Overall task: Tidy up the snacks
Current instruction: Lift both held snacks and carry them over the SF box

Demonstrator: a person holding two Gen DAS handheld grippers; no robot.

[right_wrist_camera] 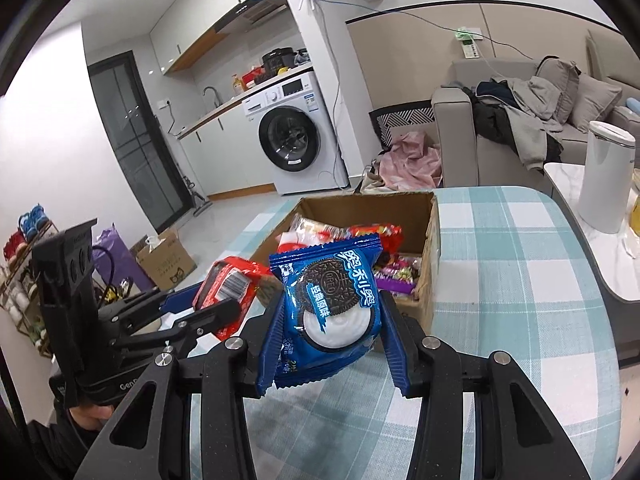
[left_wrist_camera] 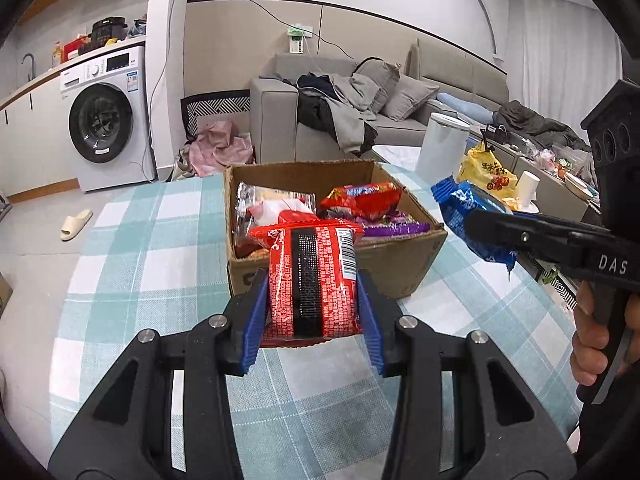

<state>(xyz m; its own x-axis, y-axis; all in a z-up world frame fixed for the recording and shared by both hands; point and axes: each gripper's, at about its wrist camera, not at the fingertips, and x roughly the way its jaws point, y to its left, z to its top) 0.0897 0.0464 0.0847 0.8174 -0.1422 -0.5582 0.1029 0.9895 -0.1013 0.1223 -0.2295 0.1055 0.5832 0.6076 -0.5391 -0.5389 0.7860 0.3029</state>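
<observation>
A cardboard box (left_wrist_camera: pixel 400 264) (right_wrist_camera: pixel 434 236) of snack packets stands on the checked tablecloth. My left gripper (left_wrist_camera: pixel 314 312) is shut on a red snack packet (left_wrist_camera: pixel 314 280) with a black stripe, held upright just in front of the box. The right gripper (right_wrist_camera: pixel 332 320) is shut on a blue Oreo packet (right_wrist_camera: pixel 332 292), lifted above the cloth near the box's front corner. From the left wrist view the blue Oreo packet (left_wrist_camera: pixel 464 208) and the right gripper (left_wrist_camera: pixel 500 226) hang to the right of the box. From the right wrist view the red packet (right_wrist_camera: pixel 230 280) and left gripper (right_wrist_camera: pixel 208 312) show at the left.
The box holds a red packet (left_wrist_camera: pixel 364 196), a clear-wrapped snack (left_wrist_camera: pixel 264 204) and purple packets (left_wrist_camera: pixel 396 228). A white canister (left_wrist_camera: pixel 440 144) (right_wrist_camera: pixel 606 176), a yellow bag (left_wrist_camera: pixel 486 172) and a paper cup (left_wrist_camera: pixel 528 186) stand on the side table at right. A grey sofa (left_wrist_camera: pixel 360 120) is behind.
</observation>
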